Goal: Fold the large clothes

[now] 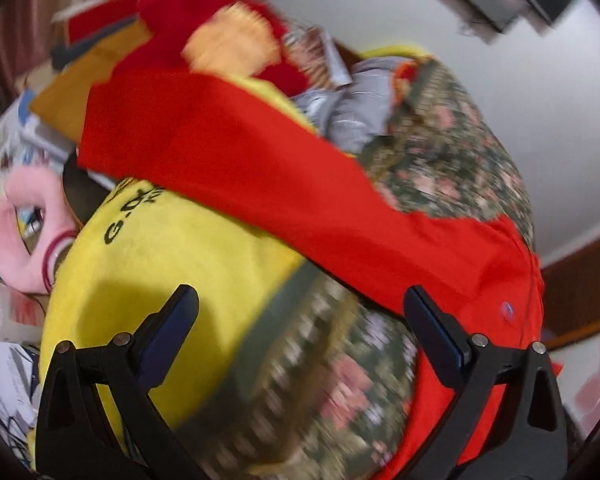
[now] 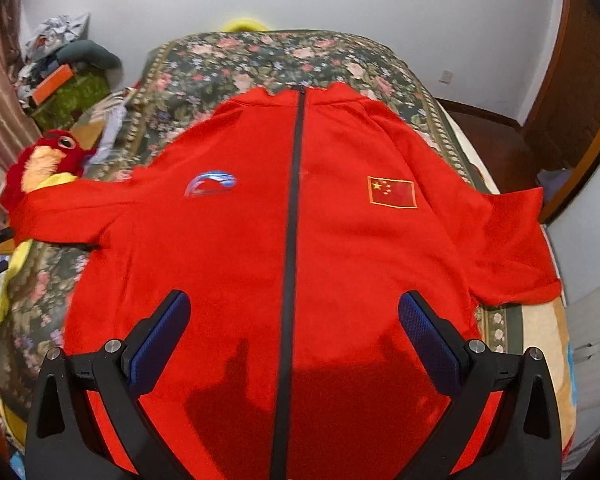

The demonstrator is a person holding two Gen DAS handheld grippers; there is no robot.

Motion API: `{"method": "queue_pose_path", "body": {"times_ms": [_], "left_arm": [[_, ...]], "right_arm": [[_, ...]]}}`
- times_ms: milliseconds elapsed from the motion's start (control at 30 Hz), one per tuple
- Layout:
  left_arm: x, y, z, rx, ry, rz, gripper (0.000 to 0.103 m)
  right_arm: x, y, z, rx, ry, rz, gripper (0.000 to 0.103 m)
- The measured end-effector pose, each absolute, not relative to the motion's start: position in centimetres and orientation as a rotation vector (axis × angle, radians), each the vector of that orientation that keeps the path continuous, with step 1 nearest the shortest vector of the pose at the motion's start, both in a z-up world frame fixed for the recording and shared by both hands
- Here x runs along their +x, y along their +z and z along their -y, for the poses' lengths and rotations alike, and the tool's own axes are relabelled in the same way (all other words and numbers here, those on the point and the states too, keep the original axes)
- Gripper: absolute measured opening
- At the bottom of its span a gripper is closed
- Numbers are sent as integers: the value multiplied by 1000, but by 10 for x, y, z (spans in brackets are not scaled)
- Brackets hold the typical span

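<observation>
Across a bed's floral cover (image 2: 228, 60), a red zip-front jacket (image 2: 228, 248) lies face up and spread flat, its dark zip (image 2: 294, 216) closed from collar to hem, a blue emblem (image 2: 211, 185) on one breast and a flag patch (image 2: 392, 192) on the other. Both sleeves reach outward, one (image 2: 60, 212) toward a red plush toy (image 2: 44, 160) at the bed's edge, the other (image 2: 516, 240) over the opposite side. The right gripper (image 2: 294, 320) hovers above the lower front with jaws apart, holding nothing. The left gripper (image 1: 300, 308), also parted and empty, sits in a blurred view near that outstretched sleeve and a yellow cloth (image 1: 172, 256). The fabric looks soft, light and limp, likely to sag when lifted; a cuff or shoulder seam seems the surest hold for folding a sleeve inward.
</observation>
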State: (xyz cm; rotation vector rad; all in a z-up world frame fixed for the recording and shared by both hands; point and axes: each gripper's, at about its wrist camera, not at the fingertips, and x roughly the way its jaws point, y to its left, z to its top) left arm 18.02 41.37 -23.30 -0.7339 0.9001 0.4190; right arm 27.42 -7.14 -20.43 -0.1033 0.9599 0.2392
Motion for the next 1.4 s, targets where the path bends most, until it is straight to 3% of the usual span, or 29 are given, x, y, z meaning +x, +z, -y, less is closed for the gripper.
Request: {"method": "queue_pose_path", "body": {"times_ms": [133, 300, 400, 467, 533, 667, 733, 1033, 1233, 1400], "left_arm": [[194, -257, -441, -784, 406, -932, 103], [201, -275, -473, -971, 323, -840, 102], [206, -278, -487, -1028, 324, -803, 94], [210, -280, -493, -1016, 353, -803, 85], [215, -279, -495, -928, 429, -827, 59], [216, -275, -498, -840, 510, -842, 34], [218, -264, -495, -783, 559, -847, 8], [232, -164, -445, -560, 509, -715, 4], [256, -91, -367, -419, 363, -620, 4], [282, -60, -293, -355, 230, -589, 4]], "right_arm": [[280, -208, 66, -155, 209, -937, 103], [281, -212, 57, -175, 261, -936, 103], [283, -218, 51, -175, 304, -954, 102], [283, -221, 48, -173, 325, -964, 102], [283, -223, 47, -164, 347, -975, 102], [277, -221, 50, -140, 371, -968, 102], [276, -220, 53, -145, 362, -964, 102], [282, -211, 90, -47, 298, -970, 103], [284, -204, 116, 23, 259, -942, 103], [281, -198, 129, -29, 227, -884, 103]]}}
